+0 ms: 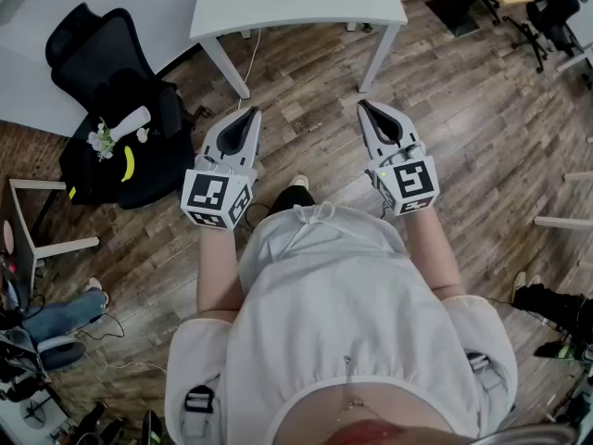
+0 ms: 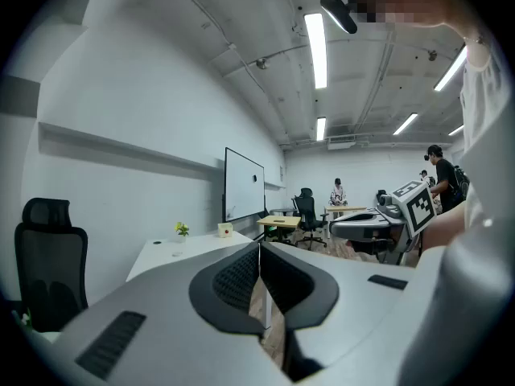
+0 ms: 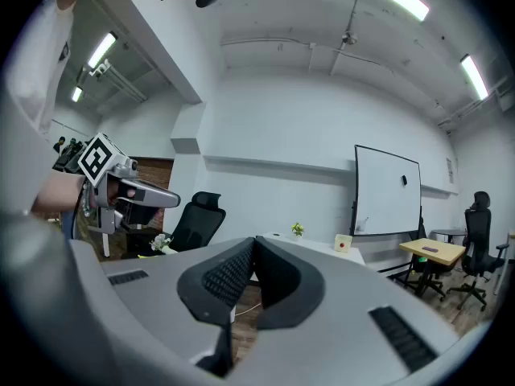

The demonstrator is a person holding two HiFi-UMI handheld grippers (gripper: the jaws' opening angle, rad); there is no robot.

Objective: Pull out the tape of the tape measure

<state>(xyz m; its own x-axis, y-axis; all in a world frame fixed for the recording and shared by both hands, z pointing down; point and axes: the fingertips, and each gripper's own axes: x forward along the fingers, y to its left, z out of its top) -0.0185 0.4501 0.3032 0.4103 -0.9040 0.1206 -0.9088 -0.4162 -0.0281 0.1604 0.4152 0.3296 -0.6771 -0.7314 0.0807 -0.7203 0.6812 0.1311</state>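
Note:
No tape measure can be made out for sure. A small pale box with a red spot stands on the white table ahead; what it is I cannot tell. My left gripper is held level above the floor with its jaws shut and nothing between them. My right gripper is beside it, also shut and empty. Both point toward the table, well short of it.
A black office chair at the left carries a banana and a white vase with flowers. A small plant also stands on the table, with a whiteboard behind. People and more desks are far back.

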